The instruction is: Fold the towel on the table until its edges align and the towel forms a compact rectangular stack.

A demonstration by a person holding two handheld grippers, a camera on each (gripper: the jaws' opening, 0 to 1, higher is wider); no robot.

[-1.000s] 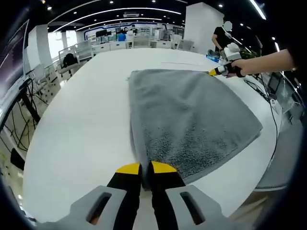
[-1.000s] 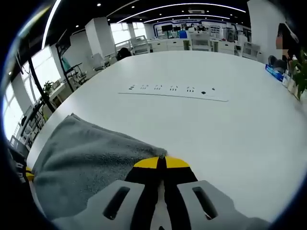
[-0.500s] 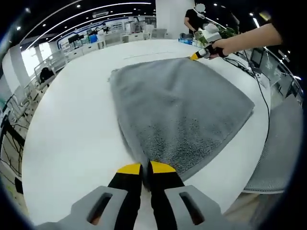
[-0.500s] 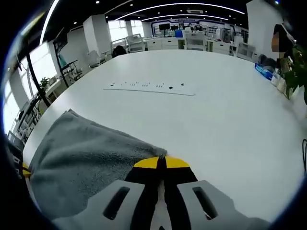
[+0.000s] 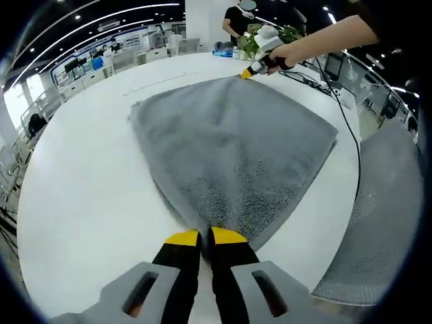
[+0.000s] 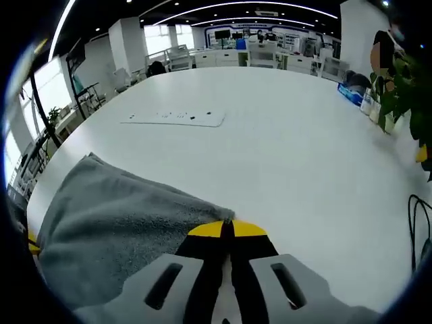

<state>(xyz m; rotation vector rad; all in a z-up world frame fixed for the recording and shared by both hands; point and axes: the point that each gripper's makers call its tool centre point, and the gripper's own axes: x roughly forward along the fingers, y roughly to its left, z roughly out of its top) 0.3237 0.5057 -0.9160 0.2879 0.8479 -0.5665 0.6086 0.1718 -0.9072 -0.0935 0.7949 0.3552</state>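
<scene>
A grey towel (image 5: 229, 145) lies spread on the white table (image 5: 74, 182). My left gripper (image 5: 203, 236) is shut on the towel's near corner, its yellow-tipped jaws pinched together. At the far corner a hand holds my right gripper (image 5: 248, 71), also closed on the cloth. In the right gripper view the towel (image 6: 115, 229) runs off to the lower left, and my right gripper (image 6: 226, 228) is shut on its corner at the tips.
A white power strip (image 6: 172, 118) lies flat on the table beyond the towel. Potted plants (image 6: 398, 94) and a black cable (image 6: 415, 223) sit at the right edge. A grey mesh chair (image 5: 378, 229) stands by the table's right side. A person (image 5: 239, 17) stands far back.
Both views have swung: the towel now sits more central and rotated in the left gripper view, and the power strip has slid left in the right gripper view. Both grips are unchanged.
</scene>
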